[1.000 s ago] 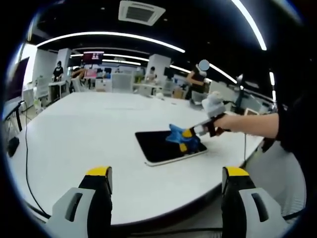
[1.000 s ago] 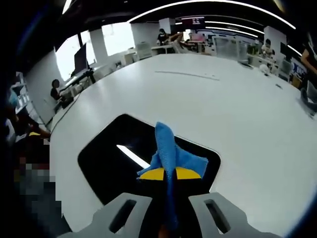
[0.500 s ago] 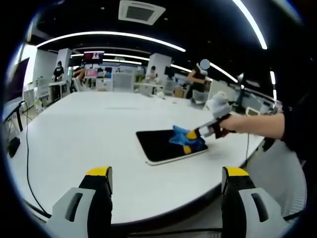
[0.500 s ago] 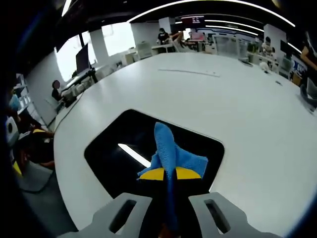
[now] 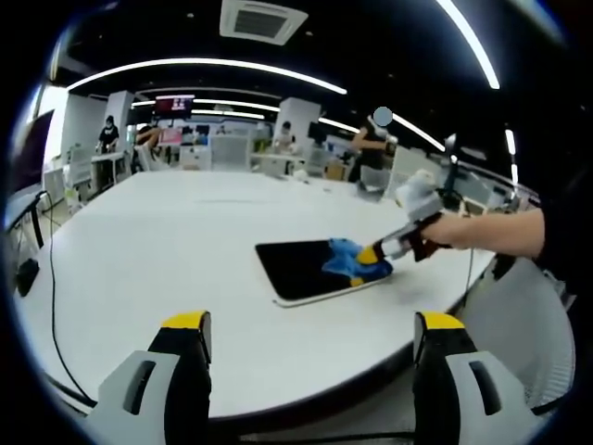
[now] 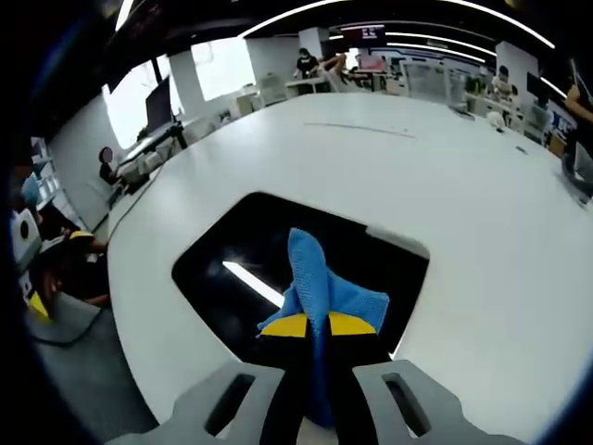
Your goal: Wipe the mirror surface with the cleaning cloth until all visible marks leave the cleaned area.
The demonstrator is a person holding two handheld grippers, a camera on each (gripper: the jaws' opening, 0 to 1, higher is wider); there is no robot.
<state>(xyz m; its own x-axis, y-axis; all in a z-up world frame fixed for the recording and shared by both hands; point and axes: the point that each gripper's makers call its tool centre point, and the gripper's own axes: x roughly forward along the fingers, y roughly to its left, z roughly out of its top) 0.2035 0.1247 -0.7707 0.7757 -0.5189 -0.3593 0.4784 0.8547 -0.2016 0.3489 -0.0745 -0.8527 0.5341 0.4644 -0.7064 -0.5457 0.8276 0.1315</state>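
Note:
A dark rectangular mirror with a pale rim lies flat on the white table. My right gripper is shut on a blue cleaning cloth, which rests on the mirror's near-right end in the left gripper view. A hand and dark sleeve reach in from the right behind that gripper. My left gripper stands open off the table's near edge, well short of the mirror, with nothing between its fingers. A ceiling light streak reflects in the mirror.
The big white table stretches far beyond the mirror. A black cable runs along its left edge. Desks, monitors and several people fill the office at the back.
My right gripper has dragged the cloth toward the mirror's right end, nearer the person. More of the mirror now lies ahead of the cloth. The left gripper has not moved.

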